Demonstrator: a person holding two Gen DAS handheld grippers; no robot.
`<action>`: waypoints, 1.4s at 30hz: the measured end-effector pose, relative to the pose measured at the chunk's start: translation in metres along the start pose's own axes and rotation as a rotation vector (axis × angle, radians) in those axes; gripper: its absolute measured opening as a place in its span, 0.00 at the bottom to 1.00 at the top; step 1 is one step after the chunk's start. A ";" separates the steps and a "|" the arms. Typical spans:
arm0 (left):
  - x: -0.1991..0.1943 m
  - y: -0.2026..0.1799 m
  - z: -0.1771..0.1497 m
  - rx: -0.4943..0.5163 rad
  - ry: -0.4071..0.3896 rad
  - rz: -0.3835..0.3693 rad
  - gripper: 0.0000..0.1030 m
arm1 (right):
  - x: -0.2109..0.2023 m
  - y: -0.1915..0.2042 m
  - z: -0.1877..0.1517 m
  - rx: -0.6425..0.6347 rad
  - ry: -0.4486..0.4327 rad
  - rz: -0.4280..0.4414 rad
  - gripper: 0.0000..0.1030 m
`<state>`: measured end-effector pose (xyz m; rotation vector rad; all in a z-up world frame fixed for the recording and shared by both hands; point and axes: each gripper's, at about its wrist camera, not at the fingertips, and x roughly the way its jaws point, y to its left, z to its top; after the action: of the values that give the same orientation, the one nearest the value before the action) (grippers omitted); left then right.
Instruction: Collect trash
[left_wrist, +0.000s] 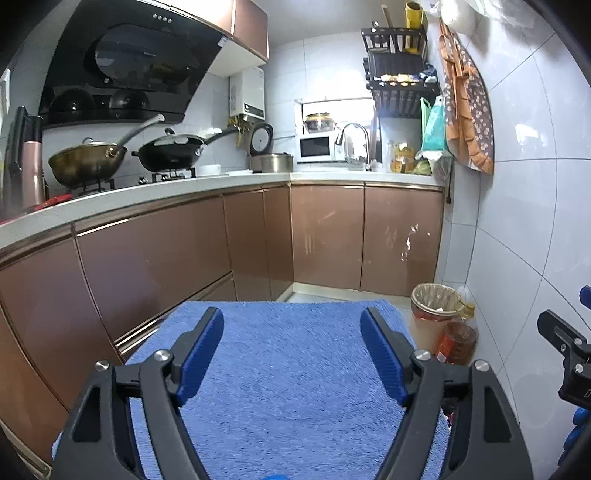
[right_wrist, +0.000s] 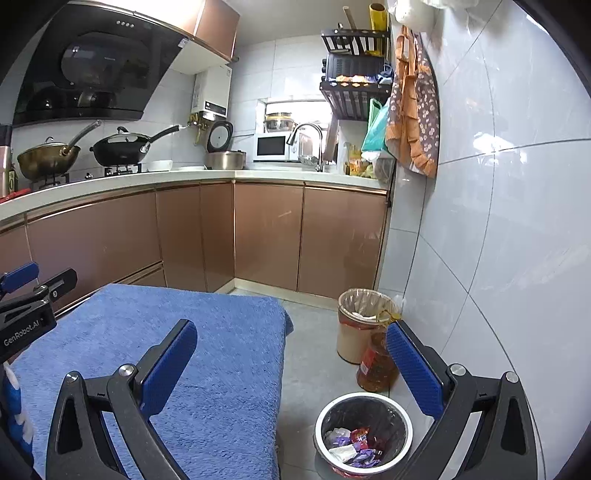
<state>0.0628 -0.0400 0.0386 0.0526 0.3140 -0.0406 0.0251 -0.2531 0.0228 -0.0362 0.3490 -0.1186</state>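
A blue towel covers the table (left_wrist: 295, 369), also seen in the right wrist view (right_wrist: 184, 350); nothing lies on it. My left gripper (left_wrist: 291, 325) is open and empty above the towel. My right gripper (right_wrist: 291, 336) is open and empty over the table's right edge. On the floor below it stands a small bin with a black liner (right_wrist: 364, 434) holding crumpled wrappers (right_wrist: 354, 446). The right gripper shows at the right edge of the left wrist view (left_wrist: 565, 339); the left gripper shows at the left edge of the right wrist view (right_wrist: 29, 295).
A taller beige bin with a liner (right_wrist: 360, 323) (left_wrist: 432, 314) and an oil bottle (right_wrist: 376, 365) (left_wrist: 456, 341) stand by the tiled wall on the right. Brown cabinets (left_wrist: 184, 258) run along the left and back. Woks (left_wrist: 92, 162), a microwave (left_wrist: 317, 147) and a sink tap (left_wrist: 354, 140) sit on the counter.
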 end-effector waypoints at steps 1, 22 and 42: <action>-0.004 0.001 0.001 -0.001 -0.006 0.006 0.74 | -0.003 0.001 0.001 -0.001 -0.008 0.001 1.00; -0.029 0.009 0.001 0.000 -0.045 0.025 0.78 | -0.028 0.003 0.007 -0.009 -0.064 0.018 1.00; -0.019 0.002 -0.008 0.027 -0.026 0.020 0.78 | -0.016 -0.006 0.003 0.006 -0.030 0.015 1.00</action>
<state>0.0420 -0.0370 0.0366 0.0817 0.2867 -0.0252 0.0105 -0.2572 0.0309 -0.0295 0.3187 -0.1044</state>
